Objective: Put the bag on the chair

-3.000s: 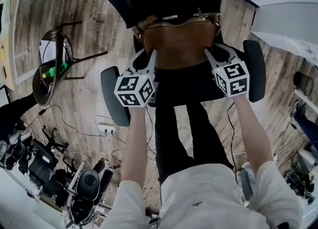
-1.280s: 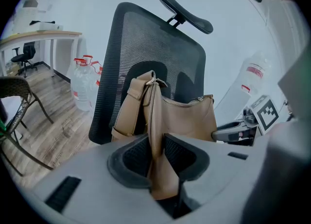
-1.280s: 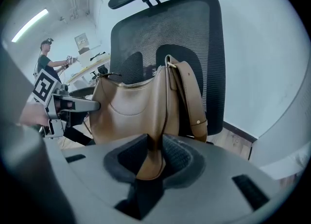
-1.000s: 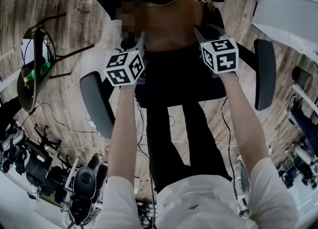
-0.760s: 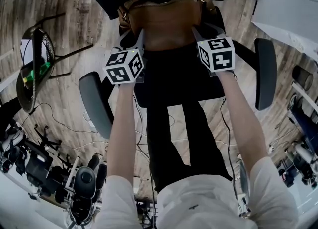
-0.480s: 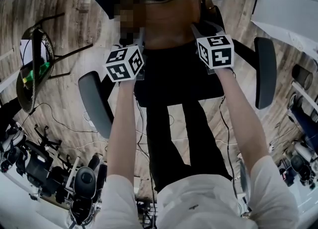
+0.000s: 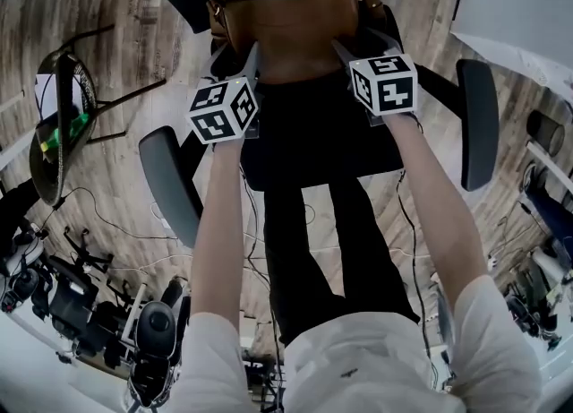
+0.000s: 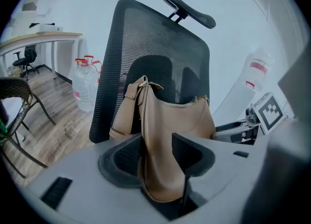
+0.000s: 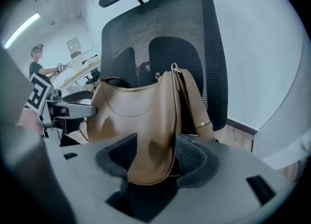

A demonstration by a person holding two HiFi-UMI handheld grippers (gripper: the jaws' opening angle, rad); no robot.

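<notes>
A tan leather bag [image 7: 291,30] stands upright on the black office chair's seat [image 7: 313,133], leaning on the mesh backrest [image 8: 146,38]. My left gripper [image 7: 235,57] is at the bag's left end and my right gripper [image 7: 363,44] at its right end. Both sets of jaws have just been opening. In the left gripper view the bag [image 8: 165,135] still sits between the open left gripper [image 8: 158,152]. The right gripper view shows the bag's [image 9: 141,121] other end between the spread pads of the right gripper [image 9: 150,152]. The strap hangs down the bag's side.
The chair's armrests [image 7: 166,183] [image 7: 477,120] flank my arms. A wicker chair [image 7: 58,124] stands on the wood floor at the left, with cables and dark equipment [image 7: 152,331] below it. Water bottles [image 8: 85,82] and a desk [image 8: 39,36] lie beyond. A person [image 9: 36,62] stands far off.
Since three seconds ago both grippers carried the bag further back on the seat toward the backrest. Over the last second the hands stayed put and both grippers' fingers spread apart.
</notes>
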